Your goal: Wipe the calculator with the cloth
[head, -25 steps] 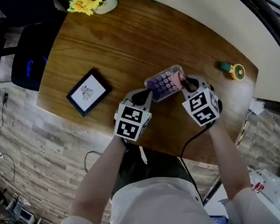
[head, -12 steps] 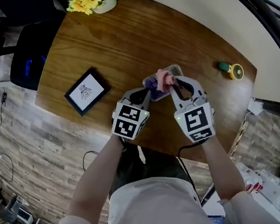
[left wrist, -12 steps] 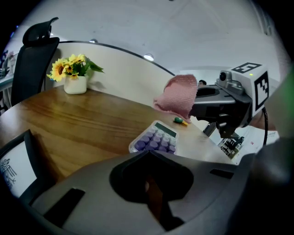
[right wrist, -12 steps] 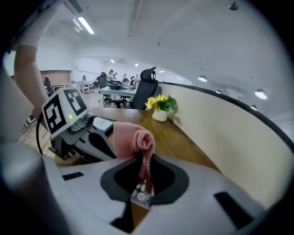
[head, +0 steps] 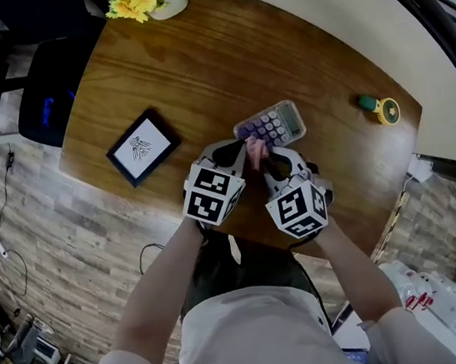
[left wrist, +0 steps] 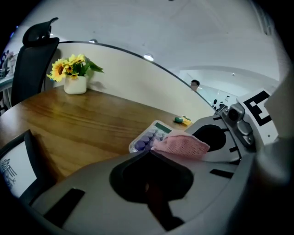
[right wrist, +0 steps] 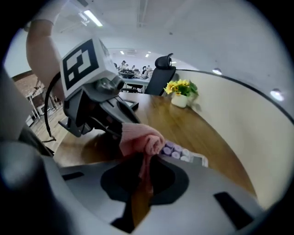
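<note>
The right gripper had drawn the cloth back from the far right end of the calculator, across the keys to its near left end, so a full pass over the face looked about done. In the head view the calculator lay on the wooden table, screen end away from the person. The left gripper met its near left corner and the cloth sat just beside that tip. A framed picture lay well to the left, out of the way. In the left gripper view the jaws were drawn together at their tips on the calculator's near corner. I judged this a steadying pinch, so the light casing would not slide under the wiping. The pink cloth lay just right of that tip, over the nearest keys. In the right gripper view the jaws were clamped on the cloth, which bunched into a rounded wad ahead of the tips, with a tail hanging down between them. That wad gave a soft pad to press on the purple keys just beyond it.
</note>
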{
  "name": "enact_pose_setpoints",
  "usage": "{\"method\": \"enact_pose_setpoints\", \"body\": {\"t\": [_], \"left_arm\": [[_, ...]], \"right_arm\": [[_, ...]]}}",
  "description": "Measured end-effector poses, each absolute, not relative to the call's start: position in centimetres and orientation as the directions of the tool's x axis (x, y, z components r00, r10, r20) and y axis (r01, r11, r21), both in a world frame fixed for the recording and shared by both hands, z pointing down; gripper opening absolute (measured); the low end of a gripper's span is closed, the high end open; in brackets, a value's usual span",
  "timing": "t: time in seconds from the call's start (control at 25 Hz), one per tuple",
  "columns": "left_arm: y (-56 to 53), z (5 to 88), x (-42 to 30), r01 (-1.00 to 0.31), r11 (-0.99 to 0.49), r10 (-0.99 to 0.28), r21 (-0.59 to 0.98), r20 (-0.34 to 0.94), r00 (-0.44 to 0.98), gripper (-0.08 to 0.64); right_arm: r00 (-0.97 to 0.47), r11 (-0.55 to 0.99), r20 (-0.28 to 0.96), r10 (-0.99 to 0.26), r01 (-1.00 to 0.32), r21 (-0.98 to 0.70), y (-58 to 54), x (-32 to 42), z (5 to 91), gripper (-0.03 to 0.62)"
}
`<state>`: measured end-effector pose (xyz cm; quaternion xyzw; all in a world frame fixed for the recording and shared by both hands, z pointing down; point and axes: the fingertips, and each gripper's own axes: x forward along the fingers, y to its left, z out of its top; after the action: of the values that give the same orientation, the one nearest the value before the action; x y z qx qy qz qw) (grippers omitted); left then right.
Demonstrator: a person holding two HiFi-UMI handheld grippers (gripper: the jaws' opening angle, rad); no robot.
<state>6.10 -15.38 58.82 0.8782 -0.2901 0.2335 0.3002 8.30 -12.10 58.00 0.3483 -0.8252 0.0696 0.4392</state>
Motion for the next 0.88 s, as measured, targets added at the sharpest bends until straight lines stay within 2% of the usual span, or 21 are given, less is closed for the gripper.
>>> {"method": "enact_pose_setpoints", "body": {"t": [0.12, 0.2, 0.32, 0.48, 0.72, 0.88], "left_arm": [[-15.3, 58.9, 6.1, -0.648, -0.651, -0.366, 0.395, 0.584, 0.724, 0.002], [-15.3, 58.9, 6.1, -0.646, -0.654, -0.365, 0.393, 0.584, 0.725, 0.002], [-15.3, 58.9, 6.0, -0.644, -0.660, -0.364, 0.387, 0.585, 0.724, 0.002], [-15.3, 58.9, 6.1, -0.643, -0.658, -0.360, 0.393, 0.586, 0.726, 0.002], [-15.4, 59.2, 6.1, -0.646, -0.631, -0.346, 0.429, 0.589, 0.730, 0.003], [-15.0, 59.2, 5.4, -0.670, -0.584, -0.313, 0.459, 0.634, 0.707, 0.002]], "right_arm": [[-0.353, 0.753, 0.784, -0.510, -0.624, 0.209, -12.1, 9.5, 58.1, 0.037], [-0.348, 0.722, 0.790, -0.505, -0.672, 0.165, -12.2, 10.6, 58.2, 0.037], [-0.345, 0.631, 0.792, -0.504, -0.773, 0.064, -12.5, 11.9, 58.2, 0.038], [-0.280, 0.495, 0.807, -0.520, -0.869, 0.018, -13.1, 15.3, 58.6, 0.037], [-0.169, 0.321, 0.826, -0.538, -0.947, 0.016, -14.0, 19.5, 58.0, 0.037], [-0.168, 0.217, 0.793, -0.586, -0.975, -0.047, -14.6, 21.0, 55.0, 0.037]]}}
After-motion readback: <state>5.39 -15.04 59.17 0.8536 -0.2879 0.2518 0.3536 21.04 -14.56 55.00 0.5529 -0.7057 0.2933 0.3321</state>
